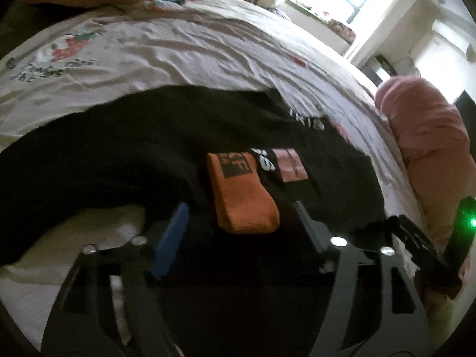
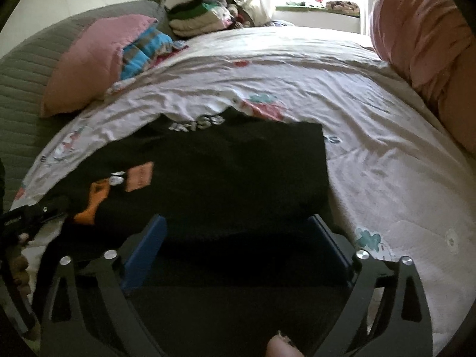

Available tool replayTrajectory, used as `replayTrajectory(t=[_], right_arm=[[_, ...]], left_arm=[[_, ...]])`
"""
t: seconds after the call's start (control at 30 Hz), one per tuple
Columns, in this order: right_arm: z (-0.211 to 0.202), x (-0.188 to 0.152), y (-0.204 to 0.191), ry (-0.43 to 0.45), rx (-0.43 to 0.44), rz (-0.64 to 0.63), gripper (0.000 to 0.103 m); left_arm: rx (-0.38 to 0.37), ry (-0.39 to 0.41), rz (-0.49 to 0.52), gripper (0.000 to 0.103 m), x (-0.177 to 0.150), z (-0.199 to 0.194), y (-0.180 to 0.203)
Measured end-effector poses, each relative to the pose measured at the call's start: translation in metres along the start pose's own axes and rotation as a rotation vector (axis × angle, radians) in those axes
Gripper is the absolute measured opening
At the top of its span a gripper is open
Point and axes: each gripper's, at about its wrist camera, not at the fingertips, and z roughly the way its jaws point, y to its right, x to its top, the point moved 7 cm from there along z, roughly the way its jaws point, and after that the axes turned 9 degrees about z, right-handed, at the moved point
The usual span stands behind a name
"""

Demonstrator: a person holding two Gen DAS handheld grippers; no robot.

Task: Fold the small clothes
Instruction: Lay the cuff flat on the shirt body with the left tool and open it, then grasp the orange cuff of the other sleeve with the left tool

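The black garment (image 2: 238, 172) lying on the bed sheet (image 2: 372, 154) carries white lettering near its far edge that reads roughly "kiss" upside down in the right wrist view, though blur leaves the first letters unsure. The orange patch (image 1: 238, 190) sewn on the garment bears a dark square with marks too blurred to read, and the pink label (image 1: 290, 165) beside it shows no legible text. The sheet's green printed words (image 1: 35, 70) stay unreadable.

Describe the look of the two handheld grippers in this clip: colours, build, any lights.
Both are black cut-out frames with round silver bolts. The left gripper and the right gripper carry flat blue finger pads. In the left wrist view, a green light glows on the right gripper's black body.
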Motion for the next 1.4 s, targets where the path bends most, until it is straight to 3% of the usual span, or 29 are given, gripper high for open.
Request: replayTrajectory(t=[0.07,0.1,0.17,0.23,0.67,1.4], right_arm=[[-0.007,0.001,-0.008,0.016,0.020,-0.001,0.096],[-0.009,0.001,-0.013,0.022,0.029,-0.002,0.096],[-0.012,0.001,-0.023,0.031,0.050,-0.007,0.099],[-0.017,0.002,-0.034,0.044,0.070,-0.020,0.098],[-0.035,-0.009,-0.086,0.068,0.132,-0.096,0.099],[-0.058,-0.028,-0.205,0.026,0.338,-0.270,0.099]], left_arm=[[-0.015,0.020,-0.024,0.075,0.001,-0.009,-0.004],[-0.007,0.035,-0.027,0.083,0.001,-0.016,-0.006],[0.032,0.056,-0.018,0.091,0.001,-0.025,-0.011],[0.061,0.075,-0.019,0.093,0.001,-0.033,-0.017],[0.157,0.111,-0.065,0.093,-0.015,-0.061,-0.053],[0.309,0.175,-0.317,0.093,-0.055,-0.114,-0.145]])
